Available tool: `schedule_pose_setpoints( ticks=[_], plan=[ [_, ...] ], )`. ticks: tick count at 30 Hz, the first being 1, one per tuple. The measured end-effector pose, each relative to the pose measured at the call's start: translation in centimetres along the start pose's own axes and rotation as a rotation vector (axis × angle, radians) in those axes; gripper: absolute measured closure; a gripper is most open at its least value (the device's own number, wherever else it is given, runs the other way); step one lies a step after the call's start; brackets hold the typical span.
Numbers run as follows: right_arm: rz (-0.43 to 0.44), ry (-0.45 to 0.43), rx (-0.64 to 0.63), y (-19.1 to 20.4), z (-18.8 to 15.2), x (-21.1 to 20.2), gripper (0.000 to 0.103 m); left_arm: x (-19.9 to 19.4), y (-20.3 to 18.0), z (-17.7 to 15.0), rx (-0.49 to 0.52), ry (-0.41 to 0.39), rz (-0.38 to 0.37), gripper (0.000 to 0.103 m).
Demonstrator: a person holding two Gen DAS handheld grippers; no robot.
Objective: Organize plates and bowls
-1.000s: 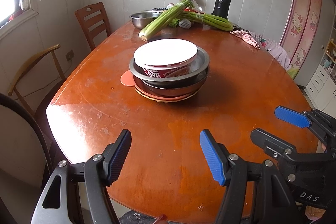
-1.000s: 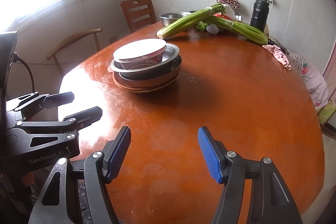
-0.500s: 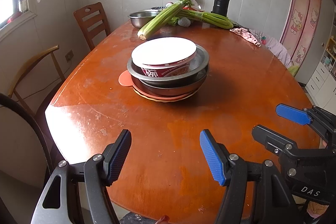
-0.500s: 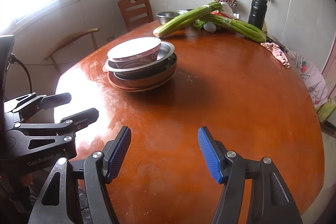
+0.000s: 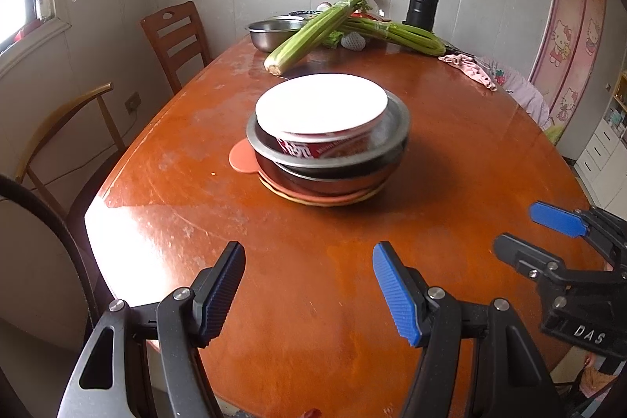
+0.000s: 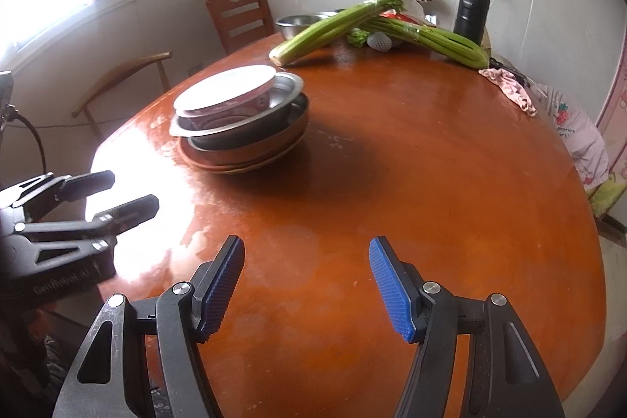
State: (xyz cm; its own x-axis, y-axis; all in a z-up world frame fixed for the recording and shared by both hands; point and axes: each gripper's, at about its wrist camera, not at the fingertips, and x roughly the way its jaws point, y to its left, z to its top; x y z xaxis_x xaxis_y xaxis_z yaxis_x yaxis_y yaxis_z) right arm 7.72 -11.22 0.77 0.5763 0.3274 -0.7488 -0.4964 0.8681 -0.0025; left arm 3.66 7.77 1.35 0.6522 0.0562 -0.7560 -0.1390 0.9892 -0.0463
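Seen from the left wrist, the left gripper (image 5: 307, 294) hovers near, jaws wide apart and empty; the stack of bowls and plates (image 5: 328, 147) sits mid-counter (image 5: 450, 159), already nested. From the right wrist, the right gripper (image 6: 307, 290) likewise gapes empty. Nested dishes fit either tidying finished or unstacking ahead.

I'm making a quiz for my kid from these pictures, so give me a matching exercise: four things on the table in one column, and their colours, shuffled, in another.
Things:
1. flask
2. celery
3. cloth
4. lid on the stacked bowls

Colours:
A. white
B. black
C. pink
D. green

Pairs: 1-B, 2-D, 3-C, 4-A
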Motion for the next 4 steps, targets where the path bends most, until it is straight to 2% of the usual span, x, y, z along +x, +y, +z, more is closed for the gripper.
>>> schedule_pose_setpoints(
  ticks=[4],
  plan=[
    [-0.001, 0.025, 0.036, -2.8, 0.4, 0.7, 0.035, 0.7, 2.5, 1.8, -0.025, -0.002, -0.017, 0.036]
  ],
)
